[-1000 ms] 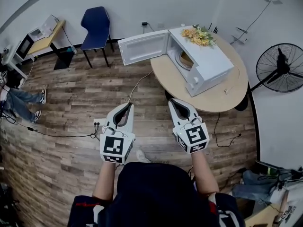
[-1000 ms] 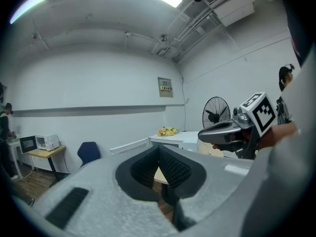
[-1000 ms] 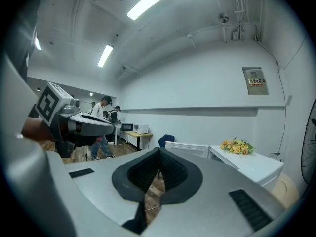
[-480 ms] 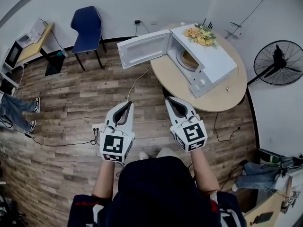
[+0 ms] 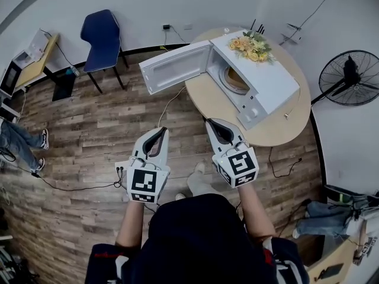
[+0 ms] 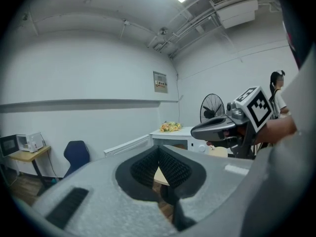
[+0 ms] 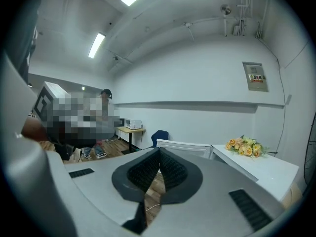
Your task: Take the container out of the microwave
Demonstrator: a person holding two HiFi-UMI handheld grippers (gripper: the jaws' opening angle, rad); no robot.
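Note:
A white microwave (image 5: pixel 260 78) stands on a round wooden table (image 5: pixel 219 102), its door (image 5: pixel 174 68) swung wide open to the left. Inside, a tan container (image 5: pixel 235 79) rests on the turntable. Both grippers are held side by side over the floor, short of the table and pointing toward it. The left gripper (image 5: pixel 161 131) is shut with nothing in it, and the right gripper (image 5: pixel 209 122) is shut and empty too, near the table's front edge. In the left gripper view the microwave (image 6: pixel 174 138) shows beyond the shut jaws. The right gripper view shows the open door (image 7: pixel 183 147) ahead.
Yellow flowers (image 5: pixel 253 45) lie on the microwave's top. A standing fan (image 5: pixel 350 77) is right of the table, a blue chair (image 5: pixel 102 37) at the back left. Cables and a power strip (image 5: pixel 121 166) lie on the wood floor. A small desk (image 5: pixel 32 58) stands far left.
The person has walked toward the table: microwave and table sit closer to both grippers than before. Both grippers stay shut and empty, side by side.

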